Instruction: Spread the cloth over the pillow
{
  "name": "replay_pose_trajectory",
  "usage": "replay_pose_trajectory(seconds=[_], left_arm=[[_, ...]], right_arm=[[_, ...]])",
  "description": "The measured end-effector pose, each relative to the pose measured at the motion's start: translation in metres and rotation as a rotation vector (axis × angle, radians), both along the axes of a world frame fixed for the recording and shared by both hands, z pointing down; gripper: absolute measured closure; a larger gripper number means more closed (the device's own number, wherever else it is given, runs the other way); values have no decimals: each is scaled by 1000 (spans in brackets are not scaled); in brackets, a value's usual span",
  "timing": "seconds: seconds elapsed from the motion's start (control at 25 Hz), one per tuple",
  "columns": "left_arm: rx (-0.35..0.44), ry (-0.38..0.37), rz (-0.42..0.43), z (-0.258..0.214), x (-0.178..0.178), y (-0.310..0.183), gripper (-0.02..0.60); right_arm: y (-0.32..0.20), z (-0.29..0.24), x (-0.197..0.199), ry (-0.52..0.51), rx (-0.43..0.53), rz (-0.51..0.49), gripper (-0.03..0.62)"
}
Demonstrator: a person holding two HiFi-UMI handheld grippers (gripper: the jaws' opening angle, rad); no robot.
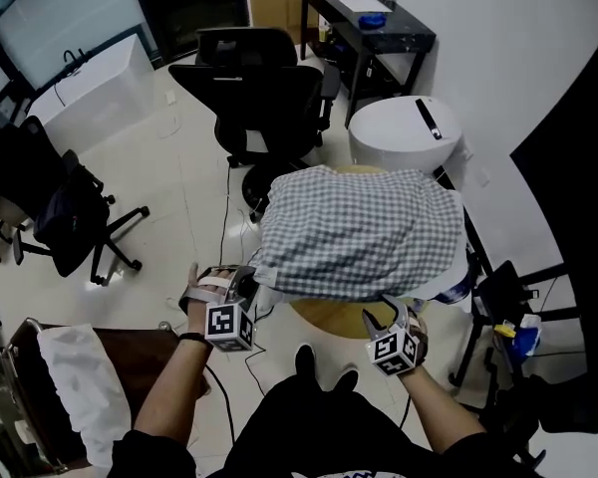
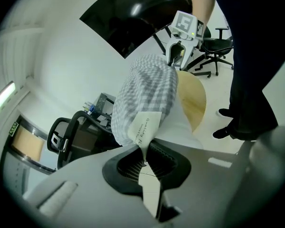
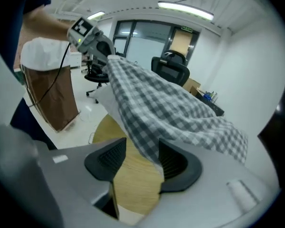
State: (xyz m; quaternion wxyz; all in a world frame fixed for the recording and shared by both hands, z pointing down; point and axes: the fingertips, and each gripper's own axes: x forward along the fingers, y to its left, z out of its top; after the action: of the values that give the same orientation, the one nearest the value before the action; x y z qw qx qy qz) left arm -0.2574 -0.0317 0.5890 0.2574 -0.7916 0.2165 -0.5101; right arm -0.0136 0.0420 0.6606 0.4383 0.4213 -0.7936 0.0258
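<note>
Cloth (image 1: 359, 232) with grey checks lies over the white pillow (image 2: 178, 125) on the round wooden bench (image 1: 324, 317). The left fingers (image 2: 129, 167) are shut tight on the cloth's white tag (image 2: 145, 127) at one near corner. The right fingers (image 3: 173, 163) stand apart at the other near corner. The cloth's edge hangs between them and touches one finger. A black chair (image 1: 269, 88) stands behind the bench.

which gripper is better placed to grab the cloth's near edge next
Right, probably. The right gripper has its jaws apart with the checked cloth hanging between them, so it only needs to close. The left gripper is shut on a white label, not the cloth.
</note>
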Motion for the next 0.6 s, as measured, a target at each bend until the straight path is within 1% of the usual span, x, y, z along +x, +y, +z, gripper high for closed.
replay_pose_trajectory(seconds=[0.12,0.2,0.32,0.4,0.44,0.6], left_arm=[[-22,48,-35,-9,3,1,581],[-28,49,-42,-10,4,1,581],[-42,39,-51,-6,6,5,581],[-44,37,-55,-5,10,8,581],[-42,32,-56,-5,10,9,581],[-40,2,-60,-4,7,10,581]], right_arm=[[1,16,-1,152,65,-105,358],[-3,27,-3,216,84,-153,358],[-14,40,4,269,94,-150,358],[-24,38,10,302,112,-138,363],[-29,35,11,310,122,-133,393],[-32,19,11,294,153,-156,577]])
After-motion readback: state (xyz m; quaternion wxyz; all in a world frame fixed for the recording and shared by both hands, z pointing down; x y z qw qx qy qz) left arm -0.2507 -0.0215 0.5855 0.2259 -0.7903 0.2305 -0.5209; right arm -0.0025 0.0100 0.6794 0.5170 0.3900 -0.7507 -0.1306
